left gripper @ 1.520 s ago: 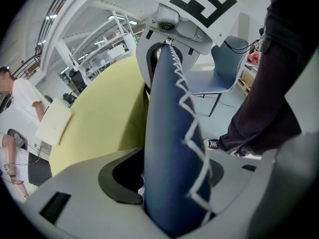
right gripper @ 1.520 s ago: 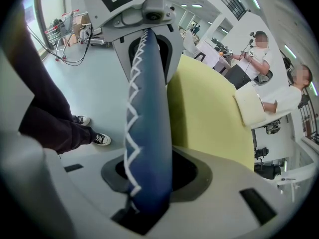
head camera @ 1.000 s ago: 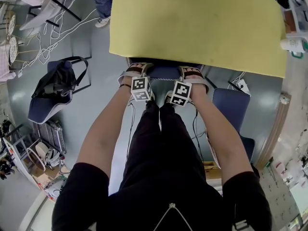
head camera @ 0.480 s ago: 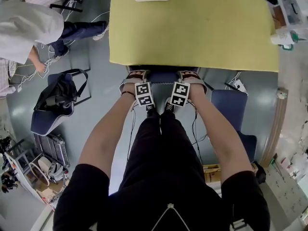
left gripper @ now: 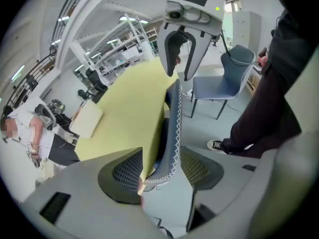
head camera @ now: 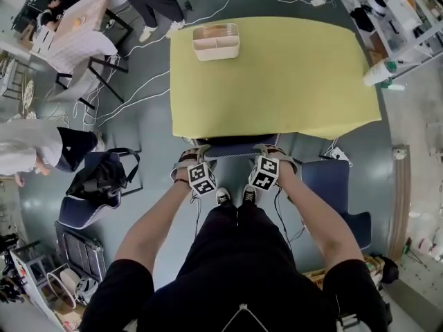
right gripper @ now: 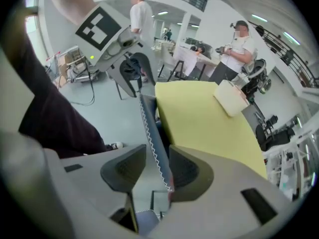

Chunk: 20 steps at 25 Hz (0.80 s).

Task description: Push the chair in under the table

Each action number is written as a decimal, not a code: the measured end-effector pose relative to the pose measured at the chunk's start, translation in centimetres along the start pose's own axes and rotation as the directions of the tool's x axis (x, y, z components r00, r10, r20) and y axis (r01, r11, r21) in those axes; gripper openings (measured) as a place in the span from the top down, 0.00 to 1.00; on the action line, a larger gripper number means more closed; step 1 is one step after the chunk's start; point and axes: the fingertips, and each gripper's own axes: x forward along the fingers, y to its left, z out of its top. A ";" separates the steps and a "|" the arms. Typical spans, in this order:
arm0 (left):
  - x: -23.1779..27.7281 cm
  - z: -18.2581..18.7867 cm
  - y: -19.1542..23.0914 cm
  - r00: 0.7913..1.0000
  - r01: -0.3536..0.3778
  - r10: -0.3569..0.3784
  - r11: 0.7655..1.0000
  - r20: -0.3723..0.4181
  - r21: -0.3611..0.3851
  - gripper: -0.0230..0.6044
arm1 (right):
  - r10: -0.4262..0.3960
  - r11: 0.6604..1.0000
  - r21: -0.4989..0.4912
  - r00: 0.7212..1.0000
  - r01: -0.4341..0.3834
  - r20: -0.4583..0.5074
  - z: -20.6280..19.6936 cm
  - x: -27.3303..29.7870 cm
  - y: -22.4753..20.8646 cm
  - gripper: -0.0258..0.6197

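At the near edge of the yellow-green rectangular desk (head camera: 277, 75) stands the blue-grey padded chair with white stitching (head camera: 235, 147). Its seat is already hidden under the desk top, and only the top of its back shows, so the push looks nearly or fully done.

I judge the chair to be moderately light. It should have a stiff frame, with a padded back that gives a little under pressure. On the smooth grey floor it should slide easily, but it may turn if it is pushed on one side only. The top edge of the back is the good place to hold, one gripper toward each end.

The left gripper (head camera: 196, 159) stands at that edge. Its fingers (left gripper: 122, 173) are spread apart on both sides of the stitched rim, and a gap shows beside the rim, so they do not clamp it. The right gripper (head camera: 271, 156) has just been opening its fingers (right gripper: 124, 171). The rim lies between them against one pad, free from the other.

A cream plastic tray (head camera: 216, 41) sits on the far side of the desk, well apart from the chair. A second blue chair (head camera: 332, 185) stands just beside the person on the right and could catch a leg. A third chair carrying a black bag (head camera: 104, 180) is on the left, further off. White cables (head camera: 138, 88) cross the floor there. The person's dark shoes (head camera: 223, 197) are close behind the chair.
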 end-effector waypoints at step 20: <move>-27.0 11.8 13.1 0.679 -0.109 0.516 0.774 0.521 -0.624 0.95 | -0.533 0.749 0.659 0.655 0.071 0.535 12.9 -26.9 -8.4 0.93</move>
